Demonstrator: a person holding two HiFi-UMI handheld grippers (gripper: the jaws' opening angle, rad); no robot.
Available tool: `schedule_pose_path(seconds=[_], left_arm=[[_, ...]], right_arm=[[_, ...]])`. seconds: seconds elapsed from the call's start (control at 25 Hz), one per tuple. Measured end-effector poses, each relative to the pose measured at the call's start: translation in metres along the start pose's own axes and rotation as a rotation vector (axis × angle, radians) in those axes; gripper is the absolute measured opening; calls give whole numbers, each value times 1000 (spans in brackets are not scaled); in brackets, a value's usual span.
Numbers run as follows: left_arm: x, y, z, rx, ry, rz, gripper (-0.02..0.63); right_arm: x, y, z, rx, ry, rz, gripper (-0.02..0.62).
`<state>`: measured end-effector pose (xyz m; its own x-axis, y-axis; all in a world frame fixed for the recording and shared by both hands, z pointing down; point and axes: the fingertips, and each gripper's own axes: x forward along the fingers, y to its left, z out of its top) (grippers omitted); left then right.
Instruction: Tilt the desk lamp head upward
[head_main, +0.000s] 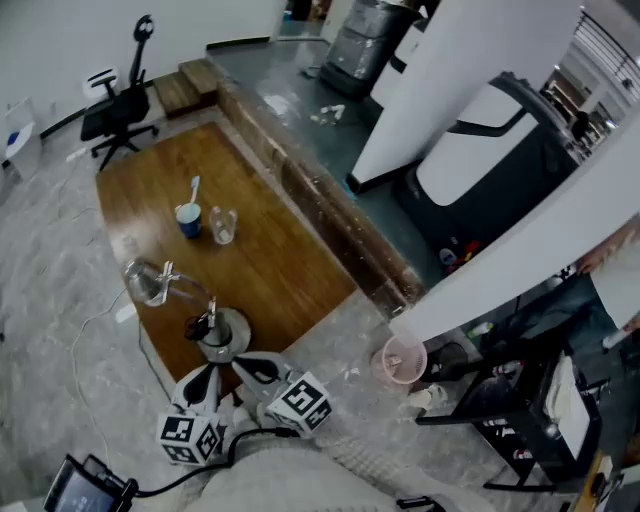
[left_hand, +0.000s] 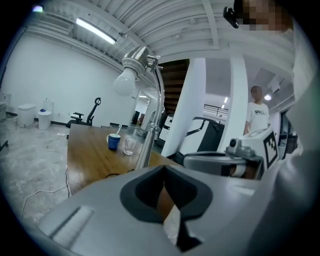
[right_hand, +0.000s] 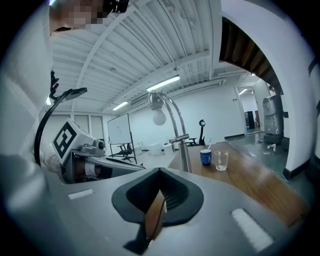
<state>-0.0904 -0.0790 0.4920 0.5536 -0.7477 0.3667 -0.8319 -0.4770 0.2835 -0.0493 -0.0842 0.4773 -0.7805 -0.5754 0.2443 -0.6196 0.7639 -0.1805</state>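
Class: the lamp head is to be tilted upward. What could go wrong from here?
The chrome desk lamp stands near the edge of the wooden table, so pushing its head could tip or slide it. Its bare white bulb is exposed and might be struck. The left gripper and right gripper are shut and must open first.

Your lamp (head_main: 222, 335) stands at the table's (head_main: 290, 270) near edge; cup (head_main: 189, 220) and glass (head_main: 223, 226) sit farther back; your left gripper (head_main: 203, 378) and right gripper (head_main: 250, 366) hover just beside its base.
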Motion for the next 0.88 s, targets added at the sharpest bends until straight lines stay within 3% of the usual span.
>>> schedule_pose_path(seconds=[0.12, 0.32, 0.48, 0.56, 0.68, 0.88], left_arm=[[7, 9, 8, -7, -15, 14, 8], [37, -12, 12, 2, -10, -35, 8], [38, 1, -4, 22, -8, -4, 8], [66, -8, 0, 30, -31, -31, 8], [96, -21, 22, 39, -43, -71, 8], [42, -9, -8, 29, 60, -55, 8]], right_arm=[[9, -6, 6, -26, 10, 7, -2], [-8, -33, 0, -29, 21, -49, -2], [1, -28, -19, -1, -2, -14, -2], [-6, -57, -20, -20, -29, -36, -2], [-15, -89, -4, -32, 16, -98, -2], [-9, -31, -28, 83, 46, -89, -2]])
